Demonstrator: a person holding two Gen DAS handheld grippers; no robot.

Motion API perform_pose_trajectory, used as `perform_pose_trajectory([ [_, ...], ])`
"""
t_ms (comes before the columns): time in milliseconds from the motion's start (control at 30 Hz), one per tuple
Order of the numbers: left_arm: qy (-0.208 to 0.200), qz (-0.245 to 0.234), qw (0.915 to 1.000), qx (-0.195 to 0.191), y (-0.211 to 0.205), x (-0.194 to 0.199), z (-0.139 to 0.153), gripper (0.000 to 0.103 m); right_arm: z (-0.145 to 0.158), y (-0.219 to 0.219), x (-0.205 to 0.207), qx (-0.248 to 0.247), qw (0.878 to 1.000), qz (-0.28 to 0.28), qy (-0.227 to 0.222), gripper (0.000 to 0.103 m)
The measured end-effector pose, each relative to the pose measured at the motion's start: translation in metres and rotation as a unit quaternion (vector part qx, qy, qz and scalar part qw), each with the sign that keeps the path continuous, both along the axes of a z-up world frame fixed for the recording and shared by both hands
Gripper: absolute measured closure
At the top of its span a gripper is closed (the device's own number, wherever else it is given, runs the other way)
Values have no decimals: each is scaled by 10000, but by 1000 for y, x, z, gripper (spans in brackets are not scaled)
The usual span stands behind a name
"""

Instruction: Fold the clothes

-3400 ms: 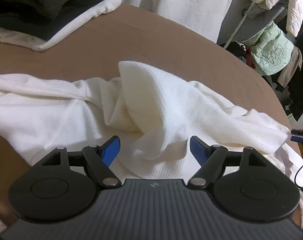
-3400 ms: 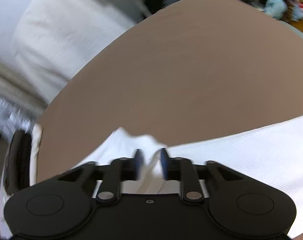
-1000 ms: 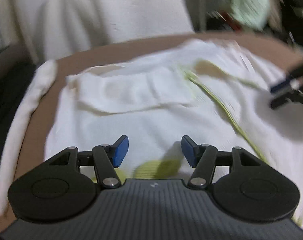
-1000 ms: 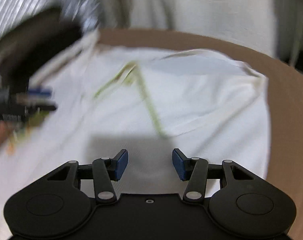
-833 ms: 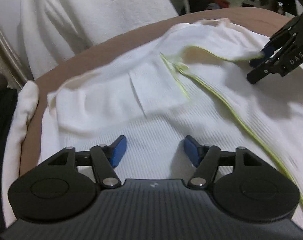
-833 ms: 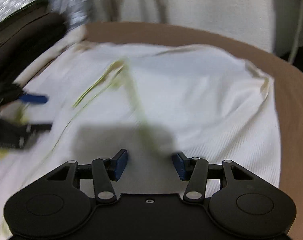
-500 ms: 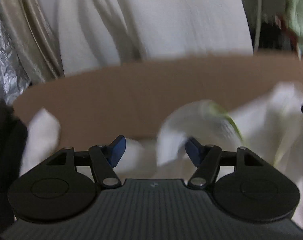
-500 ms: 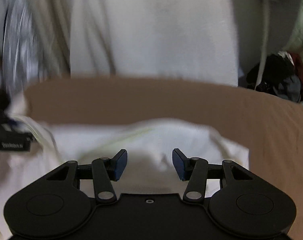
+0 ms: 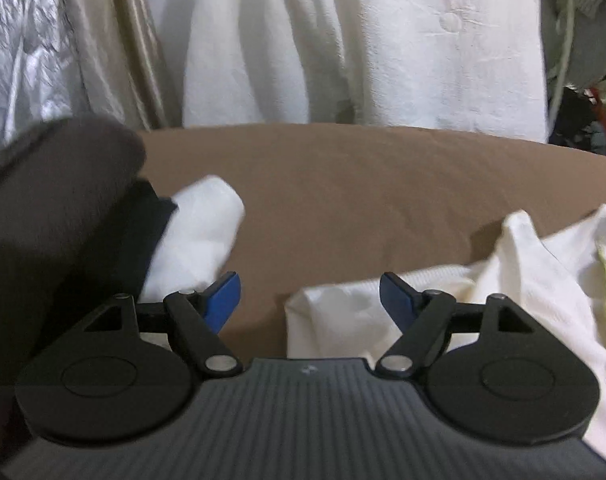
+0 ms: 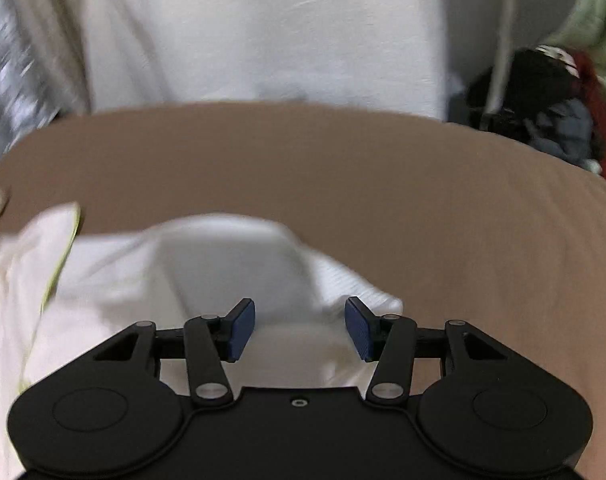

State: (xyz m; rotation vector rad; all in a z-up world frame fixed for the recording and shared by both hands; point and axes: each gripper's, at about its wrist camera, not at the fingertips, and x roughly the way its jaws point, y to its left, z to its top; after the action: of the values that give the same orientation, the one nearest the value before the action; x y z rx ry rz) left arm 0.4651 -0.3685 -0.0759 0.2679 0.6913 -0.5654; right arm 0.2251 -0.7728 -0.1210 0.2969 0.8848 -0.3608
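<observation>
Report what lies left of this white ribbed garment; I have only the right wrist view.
Observer: A stack of dark folded clothes sits on the brown tabletop, at the left of the left wrist view, apart from the white ribbed garment.
Operator: Give me the bottom of that stack.
Observer: A white folded piece sticks out from under the dark layers.
Operator: Now describe the left tool.
Observer: It is open and grips nothing; a corner of the garment lies between its fingers, nearer the right one.
</observation>
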Motion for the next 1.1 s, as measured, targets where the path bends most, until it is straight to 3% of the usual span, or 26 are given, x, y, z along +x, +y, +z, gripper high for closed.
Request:
perform_pose_trajectory([
  [33, -33, -77, 9999, 64, 1, -4, -3, 27, -4, 4, -2, -235, 9996, 138, 40, 70],
  [67, -49, -148, 9997, 164, 1, -6, -6, 27, -5, 4, -2, -467, 9989, 55, 37, 101],
  [167, 93, -294, 9984, 473, -8, -2, -21, 27, 1, -10, -9, -856, 9945, -492, -336, 103],
  [200, 124, -284, 9978, 587, -12, -1, -26, 34, 6, -16, -12, -941, 9919, -708, -473, 103],
  [267, 195, -159, 9957, 888, -25, 9, -32, 93, 14, -33, -13, -886, 9890, -1012, -617, 103],
  [300, 218, -78, 9945, 1018, -31, 14, -35, 102, 16, -35, -14, -747, 9905, -962, -644, 103],
  [433, -61, 268, 9929, 1154, -43, 39, -20, 102, 24, -43, -17, -152, 9948, -687, -739, 102],
  [467, -145, 460, 9923, 1140, -43, 48, -14, 103, 26, -45, -18, -3, 9952, -618, -762, 93],
  [533, -217, 1048, 9891, 1009, -39, 70, -1, 103, 30, -49, -19, 294, 9951, -479, -808, 87],
  [600, 44, 1582, 9854, 624, -27, 91, 6, 103, 26, -38, -27, 316, 9968, -225, -704, 49],
  [667, 327, 1963, 9798, 217, -14, 108, 10, 103, 20, -21, -39, 53, 9979, -81, -644, 45],
  [700, 266, 1984, 9797, 119, -13, 109, 12, 103, 15, -16, -42, 10, 9983, -71, -576, 45],
  [833, 151, 1423, 9892, -332, -17, 98, 18, 97, -6, -12, -49, 45, 9989, -229, -417, 45],
  [867, 197, 1291, 9912, -237, -20, 95, 15, 95, -10, -13, -46, 20, 9988, -275, -401, 45],
  [900, 243, 1159, 9929, -142, -23, 91, 13, 88, -15, -13, -43, -9, 9987, -322, -386, 51],
  [933, 273, 1037, 9942, -36, -27, 88, 10, 83, -17, -13, -40, -119, 9986, -311, -416, 68],
  [967, 260, 944, 9952, 92, -31, 85, 7, 80, -14, -13, -37, -300, 9982, -322, -403, 98],
  [1100, 314, 661, 9968, 328, -35, 74, -8, 55, 8, -24, -29, -899, 9886, -847, -859, 101],
])
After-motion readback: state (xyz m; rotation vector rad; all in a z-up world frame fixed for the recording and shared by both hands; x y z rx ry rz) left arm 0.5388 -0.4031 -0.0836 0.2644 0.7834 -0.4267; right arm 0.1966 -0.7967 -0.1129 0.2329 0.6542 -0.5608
